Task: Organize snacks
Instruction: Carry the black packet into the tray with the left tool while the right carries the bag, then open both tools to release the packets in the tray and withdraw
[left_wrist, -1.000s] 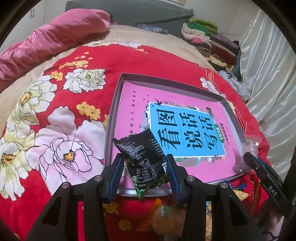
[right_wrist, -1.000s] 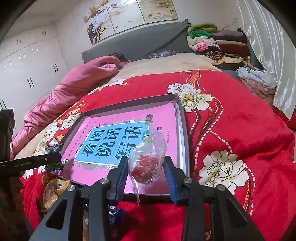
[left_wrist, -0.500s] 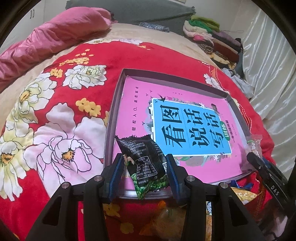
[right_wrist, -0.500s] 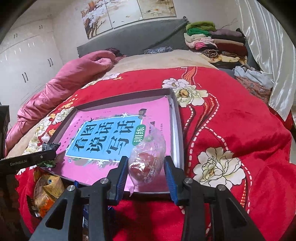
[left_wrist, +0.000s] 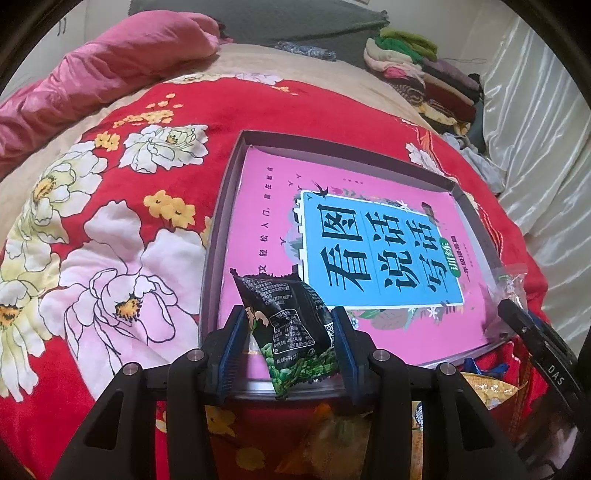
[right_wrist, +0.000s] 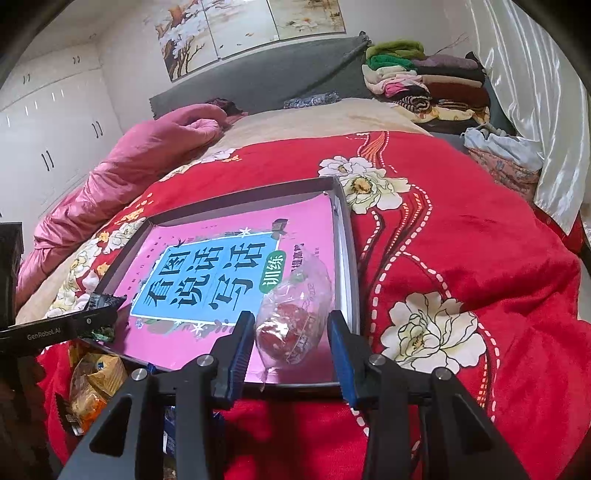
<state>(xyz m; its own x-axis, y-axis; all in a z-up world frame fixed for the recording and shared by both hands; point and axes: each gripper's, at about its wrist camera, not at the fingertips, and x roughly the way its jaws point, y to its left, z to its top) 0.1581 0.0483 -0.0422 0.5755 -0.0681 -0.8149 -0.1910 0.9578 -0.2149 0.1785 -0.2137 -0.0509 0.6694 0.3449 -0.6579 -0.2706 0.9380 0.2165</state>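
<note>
One red floral blanket (left_wrist: 122, 236) covers the bed, and on it lies one shallow grey tray (right_wrist: 349, 236) lined with one pink book cover (left_wrist: 266, 229) bearing a blue title panel. One pink quilt (right_wrist: 147, 162) is bunched toward ten o'clock of the tray in the right wrist view, and one stack of folded clothes (right_wrist: 424, 77) sits at one o'clock by the grey headboard.

Two snacks are held, one per gripper. A small pile of loose snack packets (right_wrist: 94, 384) lies on the blanket off the tray's near edge, at about eight o'clock in the right wrist view; their count is unclear.

The left gripper (left_wrist: 291, 332) points forward over the tray's near left corner, its two blue-padded fingers closed on one black snack packet (left_wrist: 288, 325), which stands tilted with its top leaning toward eleven o'clock, above the pink cover's near edge. The right gripper (right_wrist: 291, 332) is level over the tray's near right corner, fingers pinching one clear wrapped snack (right_wrist: 293, 317) with a red filling, its top angled toward one o'clock over the cover. Each gripper shows at the other camera's edge.
</note>
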